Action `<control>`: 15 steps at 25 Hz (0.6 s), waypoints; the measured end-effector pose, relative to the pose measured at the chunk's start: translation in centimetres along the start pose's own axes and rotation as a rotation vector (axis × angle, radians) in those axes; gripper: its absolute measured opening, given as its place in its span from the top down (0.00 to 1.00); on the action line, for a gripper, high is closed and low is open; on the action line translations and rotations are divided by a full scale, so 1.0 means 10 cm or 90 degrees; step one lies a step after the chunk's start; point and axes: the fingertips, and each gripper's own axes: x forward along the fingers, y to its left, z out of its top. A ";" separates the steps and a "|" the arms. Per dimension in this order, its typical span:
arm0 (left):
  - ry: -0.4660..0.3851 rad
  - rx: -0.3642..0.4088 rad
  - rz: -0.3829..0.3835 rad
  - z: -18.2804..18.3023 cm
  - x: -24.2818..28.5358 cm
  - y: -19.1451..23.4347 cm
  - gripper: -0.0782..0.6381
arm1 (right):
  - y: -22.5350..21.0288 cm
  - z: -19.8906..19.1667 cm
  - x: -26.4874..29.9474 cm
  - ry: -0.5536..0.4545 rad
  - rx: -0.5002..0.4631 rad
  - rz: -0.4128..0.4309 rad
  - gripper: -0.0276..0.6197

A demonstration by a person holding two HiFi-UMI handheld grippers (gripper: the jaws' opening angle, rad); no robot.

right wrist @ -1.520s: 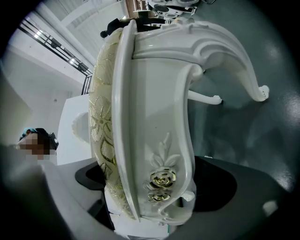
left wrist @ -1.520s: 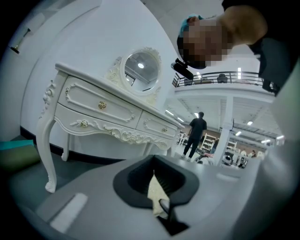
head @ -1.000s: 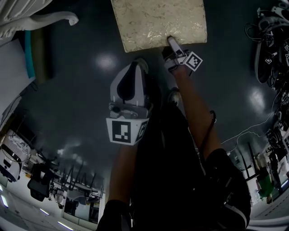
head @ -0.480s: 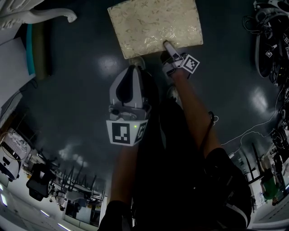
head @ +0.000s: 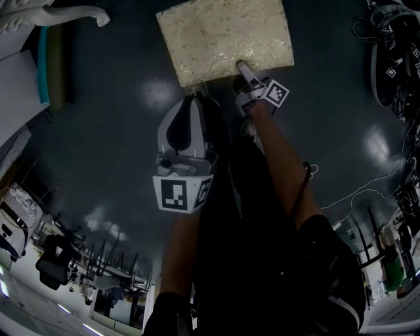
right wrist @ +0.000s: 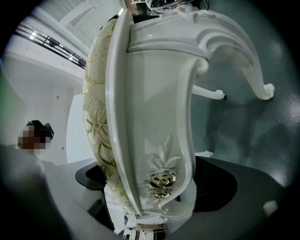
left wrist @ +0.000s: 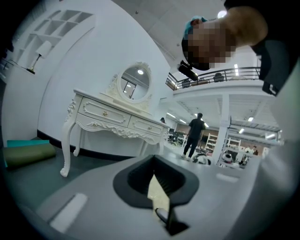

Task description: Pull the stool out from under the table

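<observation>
The stool [head: 223, 36], with a cream and gold patterned cushion, stands on the dark floor at the top centre of the head view. My right gripper [head: 244, 65] is shut on its near edge. In the right gripper view the stool's white carved frame [right wrist: 154, 117] with a gold rose fills the space between the jaws of the right gripper [right wrist: 150, 197]. My left gripper [head: 194, 100] hangs apart from the stool, just short of its near left corner. In the left gripper view the left gripper [left wrist: 158, 190] has its jaws together with nothing held.
A white carved dressing table [left wrist: 117, 117] with an oval mirror stands against the wall; its curved leg [head: 72, 14] shows at the top left. A green roll [head: 56, 65] lies beside it. Cables and gear [head: 394, 52] crowd the right edge. A person [left wrist: 194, 133] stands far off.
The stool has slid toward me, away from the table leg, with my right gripper still clamped on its edge. The left gripper has barely moved.
</observation>
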 end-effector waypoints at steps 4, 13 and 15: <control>0.001 -0.003 0.005 -0.05 -0.08 -0.06 0.88 | -0.02 -0.05 -0.13 -0.001 0.010 0.000 0.11; -0.001 -0.001 0.010 -0.08 -0.19 -0.09 0.88 | 0.04 -0.04 -0.12 -0.024 -0.002 0.010 0.07; 0.000 -0.001 0.013 -0.06 -0.21 -0.09 0.88 | 0.04 -0.04 -0.11 -0.026 -0.001 0.006 0.06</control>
